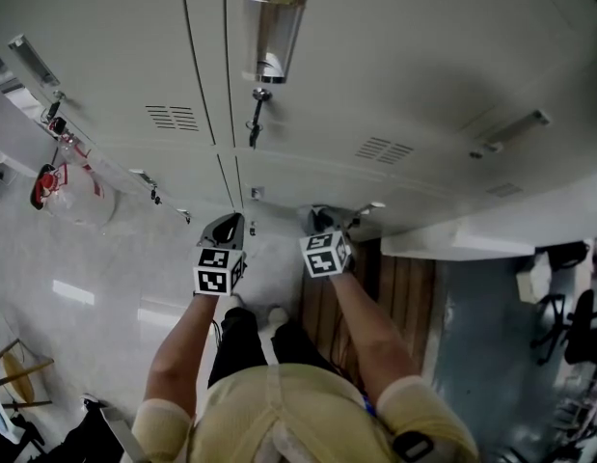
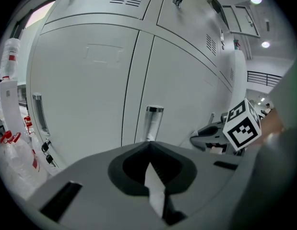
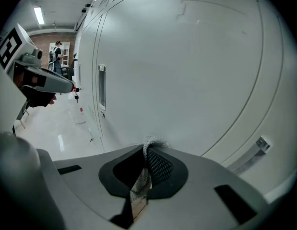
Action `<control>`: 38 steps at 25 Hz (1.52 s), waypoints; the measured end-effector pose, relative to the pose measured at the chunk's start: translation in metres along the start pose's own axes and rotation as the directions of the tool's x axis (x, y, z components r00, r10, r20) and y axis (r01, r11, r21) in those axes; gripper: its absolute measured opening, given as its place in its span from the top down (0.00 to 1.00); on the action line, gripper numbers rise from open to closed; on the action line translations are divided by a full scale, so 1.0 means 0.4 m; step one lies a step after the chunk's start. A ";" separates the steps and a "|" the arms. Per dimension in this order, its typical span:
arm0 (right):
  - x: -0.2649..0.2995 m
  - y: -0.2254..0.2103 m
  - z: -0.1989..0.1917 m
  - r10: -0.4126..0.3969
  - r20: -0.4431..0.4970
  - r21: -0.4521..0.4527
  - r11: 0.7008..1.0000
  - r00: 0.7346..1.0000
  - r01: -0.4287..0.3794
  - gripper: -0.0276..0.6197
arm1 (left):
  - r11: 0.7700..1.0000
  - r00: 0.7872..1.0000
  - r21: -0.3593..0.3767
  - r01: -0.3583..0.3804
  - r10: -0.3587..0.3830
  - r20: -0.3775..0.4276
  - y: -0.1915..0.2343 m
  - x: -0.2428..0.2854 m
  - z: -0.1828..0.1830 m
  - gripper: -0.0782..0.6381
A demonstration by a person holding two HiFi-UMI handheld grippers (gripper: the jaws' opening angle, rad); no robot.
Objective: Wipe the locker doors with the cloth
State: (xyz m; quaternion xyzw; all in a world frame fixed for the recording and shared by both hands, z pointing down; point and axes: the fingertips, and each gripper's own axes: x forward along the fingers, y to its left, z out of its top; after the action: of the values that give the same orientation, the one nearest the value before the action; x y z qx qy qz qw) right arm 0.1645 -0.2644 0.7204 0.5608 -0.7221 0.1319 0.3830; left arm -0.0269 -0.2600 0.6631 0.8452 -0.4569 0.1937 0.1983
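Pale grey locker doors (image 1: 375, 75) fill the wall ahead of me. My right gripper (image 3: 147, 151) is shut on a grey-white woven cloth (image 3: 155, 143); a small fold of it sticks up past the jaw tips, close to a broad locker door (image 3: 186, 71) but apart from it. My left gripper (image 2: 149, 146) has its jaws together with no cloth showing, facing a door with a chrome recessed handle (image 2: 152, 123). In the head view both grippers are held low side by side, left gripper (image 1: 227, 226) and right gripper (image 1: 323, 218), near the lower lockers.
A key hangs in a lock (image 1: 257, 114) under a recessed handle (image 1: 272, 32). At the left, keys (image 2: 46, 150) dangle from doors and a bag with red-capped bottles (image 1: 49, 186) hangs. A white ledge (image 1: 481, 237) and office chairs (image 1: 568, 307) are at right. A person (image 3: 56, 56) stands far down the aisle.
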 end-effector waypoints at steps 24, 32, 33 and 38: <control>-0.177 -0.035 0.039 -0.036 0.087 0.031 0.999 0.996 0.033 0.95 | 0.999 1.000 0.055 -0.003 0.002 0.021 -0.065 -0.095 0.043 0.89; -0.230 -0.037 0.086 -0.045 0.135 0.048 0.998 0.990 0.039 0.95 | 0.998 1.000 0.068 -0.007 0.006 0.018 -0.095 -0.133 0.070 0.89; -0.236 -0.036 0.091 -0.045 0.140 0.050 0.998 0.989 0.038 0.95 | 0.998 1.000 0.070 -0.005 0.004 0.021 -0.100 -0.137 0.073 0.89; -0.269 -0.023 0.113 -0.039 0.168 0.078 0.997 0.985 0.027 0.95 | 0.994 0.999 0.105 -0.011 0.007 0.041 -0.099 -0.155 0.085 0.89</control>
State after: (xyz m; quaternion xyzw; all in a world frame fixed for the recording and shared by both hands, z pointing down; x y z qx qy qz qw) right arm 0.1629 -0.2193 0.6126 0.5959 -0.7373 0.1044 0.3008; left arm -0.0198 -0.2145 0.5967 0.8562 -0.4539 0.2009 0.1434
